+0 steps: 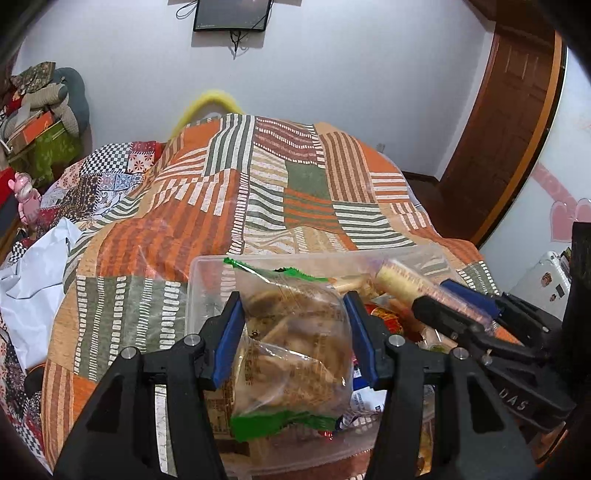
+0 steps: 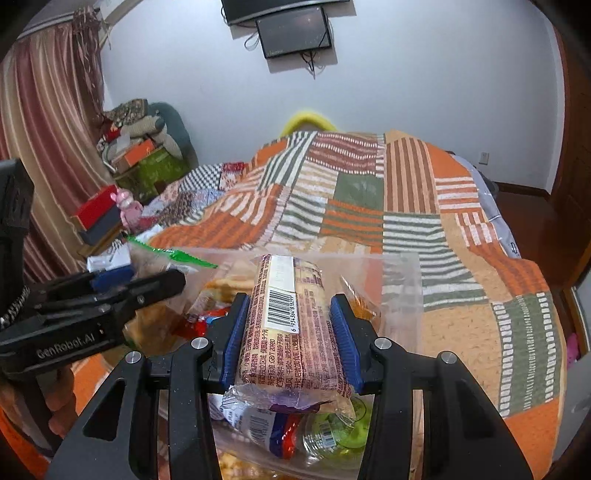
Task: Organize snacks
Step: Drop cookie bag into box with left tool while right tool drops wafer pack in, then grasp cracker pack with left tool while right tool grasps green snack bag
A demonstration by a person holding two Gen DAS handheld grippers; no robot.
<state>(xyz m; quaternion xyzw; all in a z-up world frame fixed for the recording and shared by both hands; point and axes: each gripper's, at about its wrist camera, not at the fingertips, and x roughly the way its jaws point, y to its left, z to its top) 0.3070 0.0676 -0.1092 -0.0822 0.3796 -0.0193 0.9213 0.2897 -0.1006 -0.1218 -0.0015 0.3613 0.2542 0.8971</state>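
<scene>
Your left gripper (image 1: 293, 332) is pinching a clear bag of brown biscuits (image 1: 295, 343) with green sealed ends, its blue pads (image 1: 229, 343) pressed against the bag's sides; the bag sits at lower centre of the left wrist view, held over a clear plastic bin (image 1: 195, 288) that already holds other snacks. Your right gripper (image 2: 288, 336) is clamped on a long wrapped pack of crackers (image 2: 291, 325) with a white barcode label on top; that pack fills the centre of the right wrist view, its far end pointing up the frame, and it too hangs above the bin (image 2: 402, 295).

Below the cracker pack you can see more packets (image 2: 280, 432) in the bin: a blue and red wrapper and a clear one with green print; orange and red packets lie at centre left. Each gripper shows in the other's view: the right one at the right edge of the left view, the left one at the left edge of the right view, with the bag's green edge above it.

The bin rests on a bed covered by an orange, green and cream striped patchwork blanket (image 1: 258, 184); a dark screen (image 2: 293, 35) hangs on the white wall at top centre; a striped curtain (image 2: 44, 129) falls at the upper left of the right view; a brown wooden door (image 1: 509, 110) stands at the upper right of the left view.
</scene>
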